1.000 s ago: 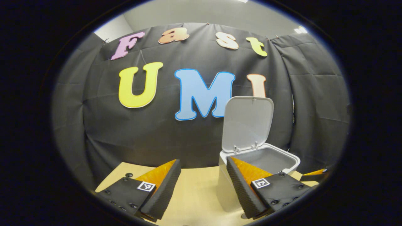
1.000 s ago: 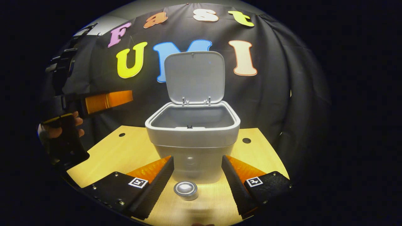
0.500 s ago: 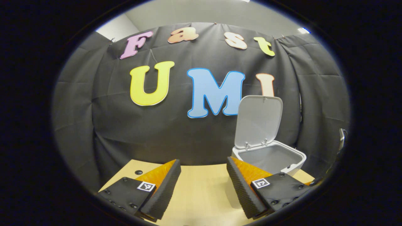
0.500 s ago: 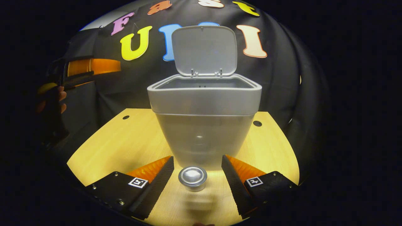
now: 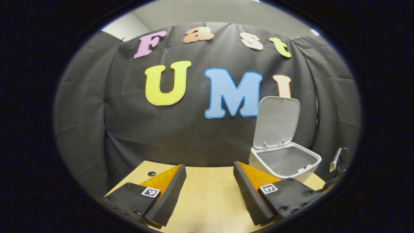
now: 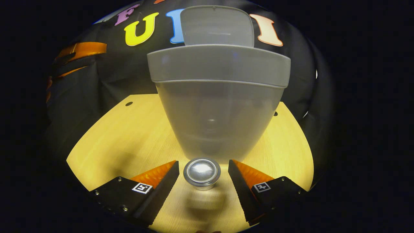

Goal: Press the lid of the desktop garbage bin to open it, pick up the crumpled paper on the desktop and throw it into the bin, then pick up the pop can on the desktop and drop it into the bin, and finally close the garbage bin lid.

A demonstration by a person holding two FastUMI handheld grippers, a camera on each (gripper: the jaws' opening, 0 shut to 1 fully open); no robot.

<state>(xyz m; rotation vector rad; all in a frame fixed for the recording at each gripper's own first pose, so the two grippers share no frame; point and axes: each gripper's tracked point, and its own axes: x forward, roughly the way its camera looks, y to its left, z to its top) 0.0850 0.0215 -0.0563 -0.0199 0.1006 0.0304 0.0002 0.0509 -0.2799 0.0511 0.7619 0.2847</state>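
Observation:
The grey garbage bin (image 6: 220,106) stands on the wooden desktop with its lid (image 6: 216,26) raised. A pop can (image 6: 202,171) lies just in front of the bin's base, its silver end toward me. My right gripper (image 6: 203,173) is open and low over the desktop, a finger on each side of the can without touching it. In the left gripper view the bin (image 5: 284,161) sits at the right, lid (image 5: 277,121) up, its inside looking bare from here. My left gripper (image 5: 209,181) is open with nothing between its fingers, well left of the bin.
The wooden desktop (image 6: 129,136) has small round holes near its back corners (image 6: 128,104). Black cloth closes the back and sides. The left gripper (image 6: 81,51) hangs high at the left in the right gripper view. A device edge (image 5: 336,160) shows far right in the left gripper view.
My right gripper dropped and moved forward, so the can now sits between its fingers and the bin looms larger. My left gripper drew away to the left, still open.

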